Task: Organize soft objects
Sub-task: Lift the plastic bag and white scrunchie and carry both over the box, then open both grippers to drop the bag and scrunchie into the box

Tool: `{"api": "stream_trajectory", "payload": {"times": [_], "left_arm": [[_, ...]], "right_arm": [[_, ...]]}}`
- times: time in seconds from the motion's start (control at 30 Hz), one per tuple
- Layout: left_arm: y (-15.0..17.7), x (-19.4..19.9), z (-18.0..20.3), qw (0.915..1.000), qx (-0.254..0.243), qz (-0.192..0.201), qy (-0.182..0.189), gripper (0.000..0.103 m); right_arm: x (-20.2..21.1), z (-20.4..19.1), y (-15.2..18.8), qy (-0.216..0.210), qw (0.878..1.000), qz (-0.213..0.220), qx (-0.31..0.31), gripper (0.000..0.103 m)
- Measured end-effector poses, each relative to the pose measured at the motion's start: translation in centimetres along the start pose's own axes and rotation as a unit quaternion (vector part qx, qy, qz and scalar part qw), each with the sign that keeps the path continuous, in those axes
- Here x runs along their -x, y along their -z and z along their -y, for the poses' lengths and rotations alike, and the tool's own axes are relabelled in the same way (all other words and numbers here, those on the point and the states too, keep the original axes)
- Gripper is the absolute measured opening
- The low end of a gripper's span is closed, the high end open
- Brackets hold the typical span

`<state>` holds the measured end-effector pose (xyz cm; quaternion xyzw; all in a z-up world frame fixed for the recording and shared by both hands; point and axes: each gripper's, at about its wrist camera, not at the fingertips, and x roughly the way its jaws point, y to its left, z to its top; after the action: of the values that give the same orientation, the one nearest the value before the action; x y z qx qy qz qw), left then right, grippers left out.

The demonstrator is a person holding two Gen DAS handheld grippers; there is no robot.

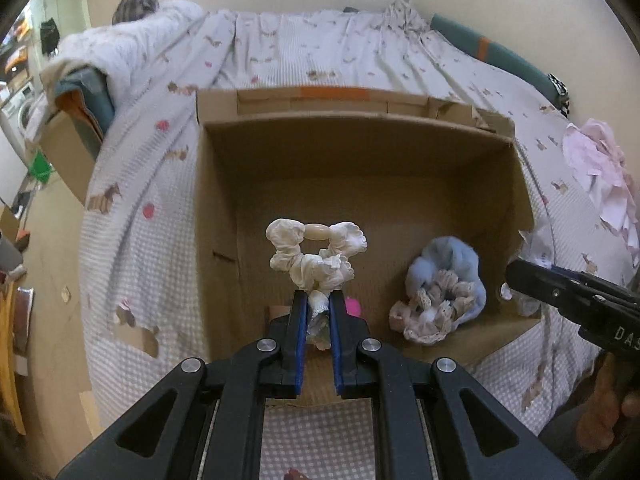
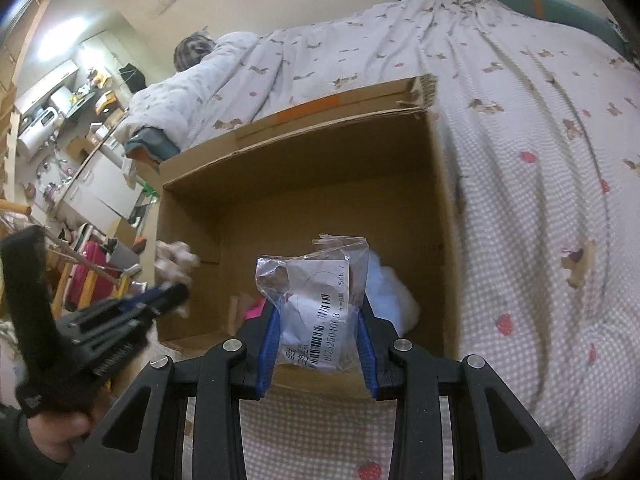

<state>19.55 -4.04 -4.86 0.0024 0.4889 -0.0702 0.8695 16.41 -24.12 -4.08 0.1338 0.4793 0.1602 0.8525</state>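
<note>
Left gripper [image 1: 319,300] clamped on a cream scrunchie [image 1: 316,252], held up over the open cardboard box [image 1: 360,128] on the bed [image 1: 280,48]. Right gripper [image 2: 318,320] squeezed shut on a clear plastic bag [image 2: 316,292] with a white label, just above the near edge of the same box. Already down in the box: a blue fluffy scrunchie [image 1: 452,256] with a lacy scrunchie [image 1: 432,312] lying on it, and a bit of something pink [image 1: 354,306] close behind the left gripper.

To do this step well: lower each soft thing deep into the box before letting go, so nothing bounces out. Best to drop the cream scrunchie on the bare box floor at the left, away from the pile. Set the bag down beside the blue one, not on the rim. Keep both grippers apart from each other while going down. Open slowly, then lift straight up. More soft pink cloth [image 1: 596,176] waiting on the bed, to the right.
</note>
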Motion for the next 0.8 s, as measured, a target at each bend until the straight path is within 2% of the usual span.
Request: {"api": "stream_trajectory", "payload": {"times": [0.1, 0.4, 0.57, 0.8], "left_arm": [[0.3, -0.5, -0.2, 1.0, -0.002, -0.004, -0.006, 0.01], [0.4, -1.1, 0.0, 0.9995, 0.008, -0.021, 0.02, 0.01], [0.3, -0.8, 0.4, 1.0, -0.006, -0.005, -0.007, 0.01], [0.2, -1.0, 0.1, 0.9999, -0.001, -0.011, 0.0, 0.01]], "right_arm": [[-1.0, -0.6, -0.1, -0.01, 1.0, -0.006, 0.008, 0.037], [-3.5, -1.5, 0.4, -0.028, 0.999, -0.039, 0.012, 0.037], [-4.7, -1.6, 0.5, -0.041, 0.998, -0.055, 0.001, 0.037], [-5.5, -1.6, 0.4, -0.046, 0.997, -0.063, -0.007, 0.037]]}}
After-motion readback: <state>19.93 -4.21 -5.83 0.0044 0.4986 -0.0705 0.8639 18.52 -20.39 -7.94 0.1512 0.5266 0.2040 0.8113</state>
